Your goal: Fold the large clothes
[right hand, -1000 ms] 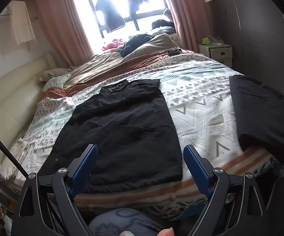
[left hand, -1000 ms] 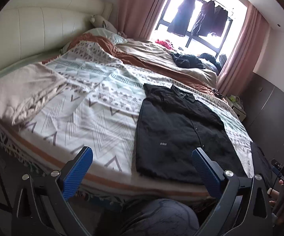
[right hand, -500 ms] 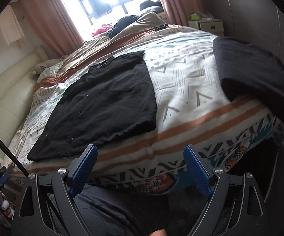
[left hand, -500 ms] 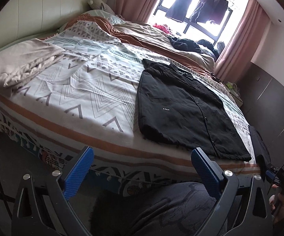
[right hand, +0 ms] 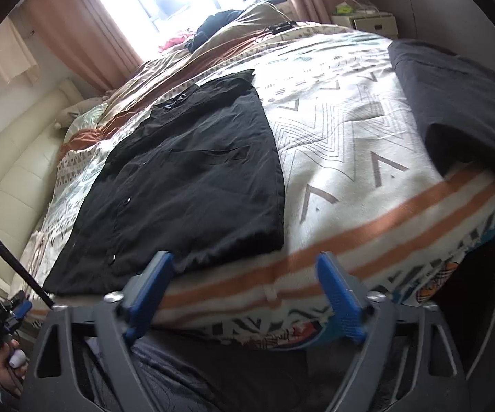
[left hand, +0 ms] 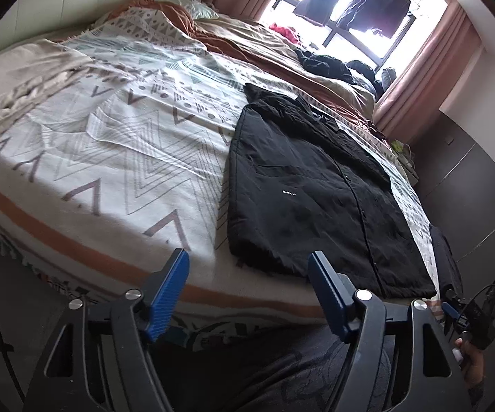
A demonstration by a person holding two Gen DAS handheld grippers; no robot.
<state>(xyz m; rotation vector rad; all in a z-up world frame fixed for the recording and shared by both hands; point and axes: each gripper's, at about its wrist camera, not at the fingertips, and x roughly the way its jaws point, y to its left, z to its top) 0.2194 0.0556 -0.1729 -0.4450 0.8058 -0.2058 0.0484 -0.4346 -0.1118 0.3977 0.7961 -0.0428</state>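
- The black shirt (left hand: 316, 189) lies flat, buttoned, on the patterned bed blanket (left hand: 117, 158), its hem at the near edge.
- The left hand-held gripper (left hand: 247, 292), jaws apart and just narrowing, holds nothing; the hem sits at 12 o'clock.
- The right hand-held gripper (right hand: 244, 292), likewise apart and narrowing, is empty; the shirt corner sits at 11 o'clock.
- A folded dark garment (right hand: 453, 103) lies at 2 o'clock.

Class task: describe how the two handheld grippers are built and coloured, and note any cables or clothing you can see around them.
Both the left gripper and right gripper have dark grey frames with triangular cut-outs, silver pivot bolts and two blue ribbed fingers each. A black cable runs beside the right gripper's view. Below the grippers the person wears dark patterned trousers.
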